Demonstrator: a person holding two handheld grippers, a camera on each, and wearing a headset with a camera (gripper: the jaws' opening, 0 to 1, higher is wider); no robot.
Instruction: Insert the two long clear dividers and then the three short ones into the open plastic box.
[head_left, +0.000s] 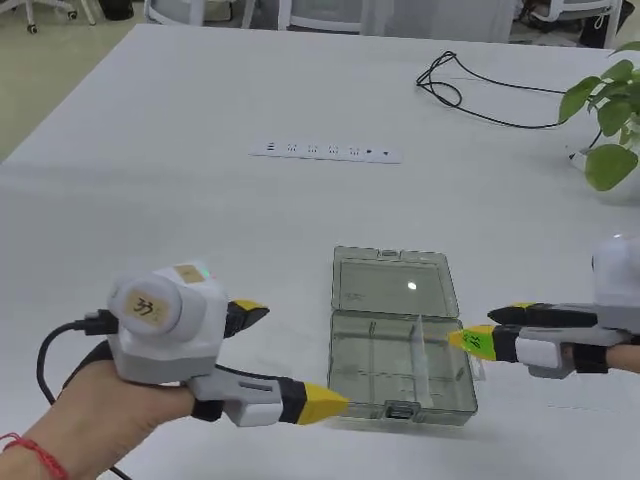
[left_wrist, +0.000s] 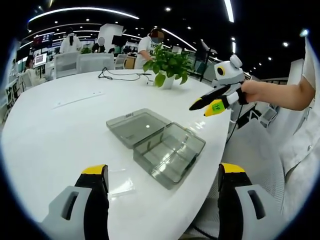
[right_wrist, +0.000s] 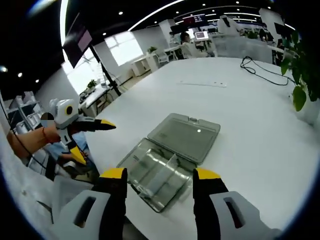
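The open plastic box (head_left: 345, 375) lies near the table's front edge, its lid (head_left: 395, 280) flat behind the base. Clear dividers (head_left: 416, 355) stand inside the base, one running front to back; I cannot tell how many. In the right gripper view the box (right_wrist: 150, 195) lies just past my jaws, partitions crossing in it. My left gripper (head_left: 290, 358) is left of the box, open and empty, one yellow tip close to the front left corner. My right gripper (head_left: 475, 327) hovers at the box's right rim, open, nothing between the fingers.
A white power strip (head_left: 325, 151) lies mid-table, a black cable (head_left: 480, 95) coils at the back right, and a potted plant (head_left: 610, 120) stands at the right edge. A faint clear flat piece (left_wrist: 120, 182) rests on the table by the left jaw. Office chairs stand beyond the table.
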